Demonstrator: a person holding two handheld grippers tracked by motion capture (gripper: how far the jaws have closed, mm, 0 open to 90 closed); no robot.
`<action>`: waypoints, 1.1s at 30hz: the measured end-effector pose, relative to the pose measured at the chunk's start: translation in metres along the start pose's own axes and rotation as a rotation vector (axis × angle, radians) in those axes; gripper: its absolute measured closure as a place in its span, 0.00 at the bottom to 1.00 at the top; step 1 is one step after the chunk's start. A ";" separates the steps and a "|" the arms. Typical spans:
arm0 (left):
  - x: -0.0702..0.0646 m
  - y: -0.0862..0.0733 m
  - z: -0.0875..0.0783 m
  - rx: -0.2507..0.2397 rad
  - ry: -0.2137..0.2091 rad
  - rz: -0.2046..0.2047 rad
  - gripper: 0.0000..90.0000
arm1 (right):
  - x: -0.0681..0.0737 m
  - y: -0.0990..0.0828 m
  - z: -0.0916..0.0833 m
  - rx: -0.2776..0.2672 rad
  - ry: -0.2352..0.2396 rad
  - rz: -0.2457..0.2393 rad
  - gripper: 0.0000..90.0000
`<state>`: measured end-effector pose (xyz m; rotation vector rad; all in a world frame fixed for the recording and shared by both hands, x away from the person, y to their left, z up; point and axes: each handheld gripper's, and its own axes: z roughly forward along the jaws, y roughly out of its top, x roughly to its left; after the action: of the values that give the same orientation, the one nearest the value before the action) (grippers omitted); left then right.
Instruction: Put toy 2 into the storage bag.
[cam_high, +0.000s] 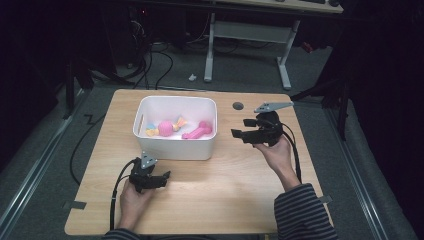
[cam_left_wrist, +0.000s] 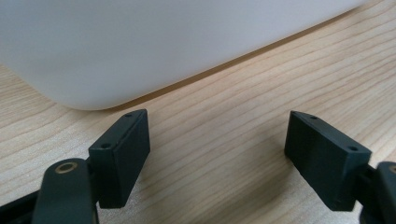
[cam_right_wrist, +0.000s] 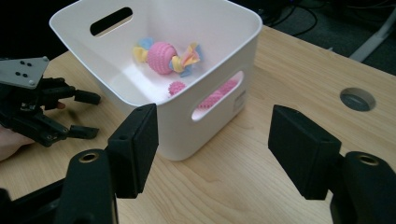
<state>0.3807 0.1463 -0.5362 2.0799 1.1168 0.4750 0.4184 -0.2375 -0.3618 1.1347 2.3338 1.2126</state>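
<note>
Both toys, the pink ball (cam_high: 165, 128) and pink bone (cam_high: 198, 131), lie in the white bin (cam_high: 175, 148) at the counter's (cam_high: 225, 190) centre. Right gripper (cam_high: 241, 128), at three o'clock, and left gripper (cam_high: 161, 178), at seven, show open, empty jaws. The filling step looks finished; next probably means backing off.

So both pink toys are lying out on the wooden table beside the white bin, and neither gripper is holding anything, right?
Not quite. The two pink toys, the ball with frilly ends and the knobbly bone, lie inside the white bin, not on the table; the high view shows this. The rest holds: the left gripper and right gripper both stand empty.
</note>
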 end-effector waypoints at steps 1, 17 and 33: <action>0.000 0.000 0.000 0.000 0.000 0.000 0.25 | -0.002 -0.003 -0.003 -0.004 -0.009 0.006 0.38; 0.000 0.000 0.000 -0.001 0.000 -0.001 0.25 | -0.019 -0.053 -0.036 -0.016 -0.113 0.078 0.39; 0.000 0.000 0.000 -0.001 -0.001 -0.001 0.25 | -0.034 -0.111 -0.035 -0.002 -0.193 0.163 0.39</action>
<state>0.3807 0.1464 -0.5362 2.0783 1.1174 0.4741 0.3638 -0.3202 -0.4311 1.3974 2.1318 1.1023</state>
